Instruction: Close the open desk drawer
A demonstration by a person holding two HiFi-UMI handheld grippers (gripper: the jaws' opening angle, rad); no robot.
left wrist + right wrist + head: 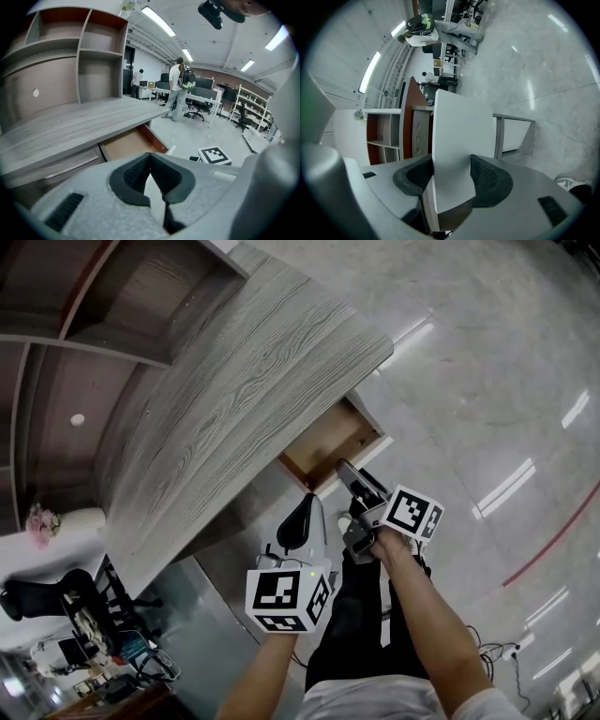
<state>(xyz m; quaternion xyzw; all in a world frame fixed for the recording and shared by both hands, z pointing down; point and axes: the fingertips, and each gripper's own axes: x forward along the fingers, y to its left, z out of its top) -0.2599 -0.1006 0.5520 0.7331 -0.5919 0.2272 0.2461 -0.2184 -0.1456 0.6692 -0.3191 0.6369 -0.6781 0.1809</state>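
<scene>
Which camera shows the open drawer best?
The left gripper view: the drawer stands pulled out under the desk top, its brown inside plain. The head view shows it small from above; the right gripper view shows only its white front, close up.

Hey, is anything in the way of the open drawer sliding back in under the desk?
Nothing visible is. The shown part of the drawer looks empty, with nothing sticking up against the desk. The right hand-held gripper straddles its front panel, jaws open.
</scene>
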